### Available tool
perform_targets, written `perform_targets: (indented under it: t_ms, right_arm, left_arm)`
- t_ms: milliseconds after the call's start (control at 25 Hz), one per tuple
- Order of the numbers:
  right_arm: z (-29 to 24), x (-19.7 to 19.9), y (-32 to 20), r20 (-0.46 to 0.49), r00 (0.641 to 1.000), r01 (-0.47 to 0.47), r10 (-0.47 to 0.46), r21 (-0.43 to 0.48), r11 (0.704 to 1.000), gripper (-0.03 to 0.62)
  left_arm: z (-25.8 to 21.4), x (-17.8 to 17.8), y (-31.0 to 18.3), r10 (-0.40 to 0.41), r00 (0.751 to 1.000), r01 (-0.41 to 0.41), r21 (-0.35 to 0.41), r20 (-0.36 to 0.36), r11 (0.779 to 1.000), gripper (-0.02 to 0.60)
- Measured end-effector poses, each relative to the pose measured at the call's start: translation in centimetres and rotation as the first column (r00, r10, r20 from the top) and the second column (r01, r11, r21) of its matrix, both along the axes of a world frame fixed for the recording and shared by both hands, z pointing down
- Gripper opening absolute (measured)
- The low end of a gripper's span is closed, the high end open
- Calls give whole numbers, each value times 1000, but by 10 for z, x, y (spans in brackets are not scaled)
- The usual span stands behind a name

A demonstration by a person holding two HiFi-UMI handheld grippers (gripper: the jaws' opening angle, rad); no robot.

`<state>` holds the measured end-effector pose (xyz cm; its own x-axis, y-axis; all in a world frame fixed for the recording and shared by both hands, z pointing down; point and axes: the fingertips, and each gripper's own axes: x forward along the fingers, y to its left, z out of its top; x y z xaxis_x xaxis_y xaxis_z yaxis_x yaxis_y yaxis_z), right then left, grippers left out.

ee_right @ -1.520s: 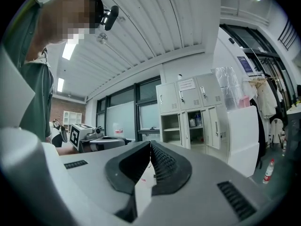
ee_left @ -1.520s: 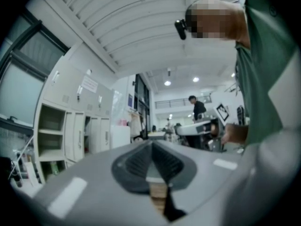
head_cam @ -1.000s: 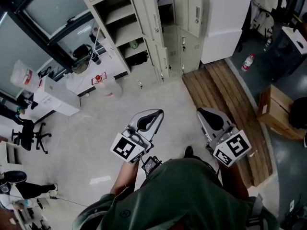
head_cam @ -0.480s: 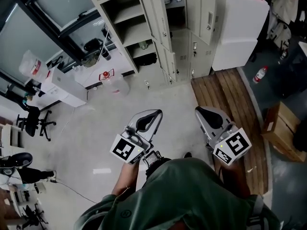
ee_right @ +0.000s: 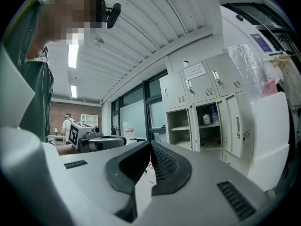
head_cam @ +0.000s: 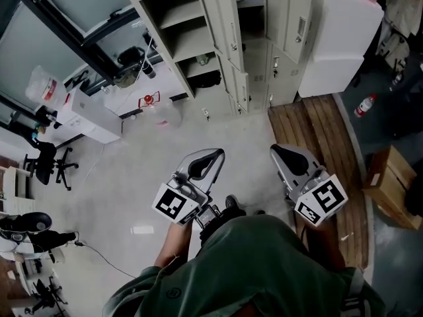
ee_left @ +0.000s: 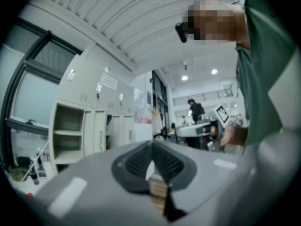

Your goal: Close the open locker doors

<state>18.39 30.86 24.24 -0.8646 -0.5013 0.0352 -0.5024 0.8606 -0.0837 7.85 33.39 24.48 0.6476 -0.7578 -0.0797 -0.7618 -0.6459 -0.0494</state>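
Note:
A beige locker bank (head_cam: 192, 38) stands ahead across the pale floor. Its tall upper door (head_cam: 225, 18) hangs open, and a second door (head_cam: 297, 20) to the right is ajar. A small lower door (head_cam: 241, 88) also stands out from the front. The open shelves (ee_right: 181, 124) and the ajar door (ee_right: 237, 126) show in the right gripper view, and the lockers (ee_left: 94, 131) show in the left gripper view. My left gripper (head_cam: 206, 158) and right gripper (head_cam: 284, 154) are held level side by side, well short of the lockers. Both are shut with nothing between the pads.
A big white box (head_cam: 337, 38) stands right of the lockers, with a wooden pallet (head_cam: 324, 144) in front of it. A cardboard box (head_cam: 390, 183) and a bottle (head_cam: 365, 105) lie at the right. At the left are a water jug (head_cam: 155, 107), a white desk (head_cam: 92, 121) and an office chair (head_cam: 46, 167).
The lockers have shifted right and slightly lower in the head view as the person walks forward. Both grippers keep their pose and stay shut.

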Motion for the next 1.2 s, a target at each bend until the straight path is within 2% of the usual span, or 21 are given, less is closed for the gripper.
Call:
perform_targets:
  t_ms: [240, 520, 680, 840, 1200]
  right_arm:
    - [-10, -24, -29, -7, 999, -41, 41, 18, 999, 6]
    - [-6, -57, -57, -11, 997, -81, 81, 18, 997, 6]
    - [-2, -65, -68, -22, 995, -98, 97, -9, 995, 6]
    - [4, -65, -89, -13, 994, -105, 105, -40, 994, 6]
    - [5, -62, -158, -27, 1000, -15, 14, -26, 1000, 6]
  left_arm:
    - [-6, -26, -34, 35, 999, -35, 2, 24, 999, 0]
    - [-4, -58, -73, 77, 997, -77, 14, 2, 997, 0]
    - [-1, -63, -94, 99, 995, -99, -5, -20, 995, 0]
    - [7, -58, -116, 121, 993, -121, -34, -8, 992, 0]
    - [8, -52, -171, 39, 999, -40, -34, -13, 999, 0]
